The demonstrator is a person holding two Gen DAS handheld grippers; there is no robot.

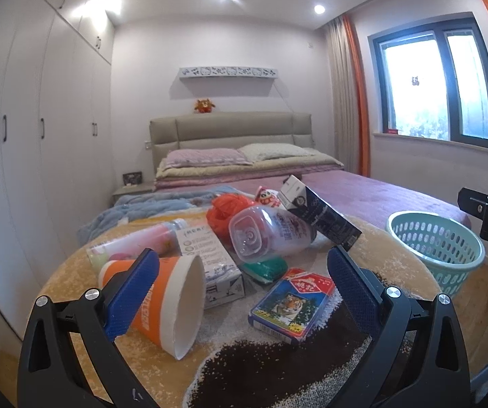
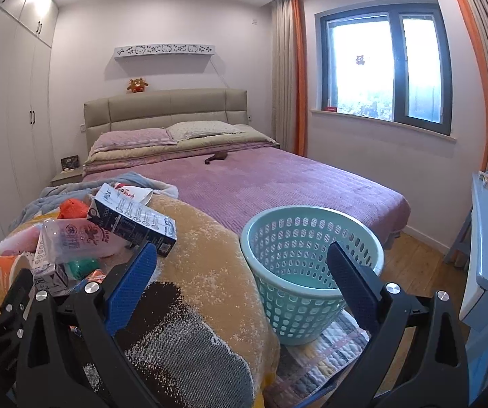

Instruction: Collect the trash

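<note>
**Trash heaped ahead, basket waiting right**

Between my left gripper's [image 1: 242,284] spread, empty jaws lie the cup [image 1: 172,302] and card box [image 1: 291,304], centre frame. Right gripper [image 2: 242,280], also released, frames the basket [image 2: 307,268] at centre-right, ready for drops.

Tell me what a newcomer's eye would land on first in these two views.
First, the heap of trash on the yellow blanket: an orange paper cup lying on its side, a clear plastic jar, a dark carton and a tiger-print box. Next, the empty mint laundry basket on the floor to the right of it, beside the purple bed.
</note>
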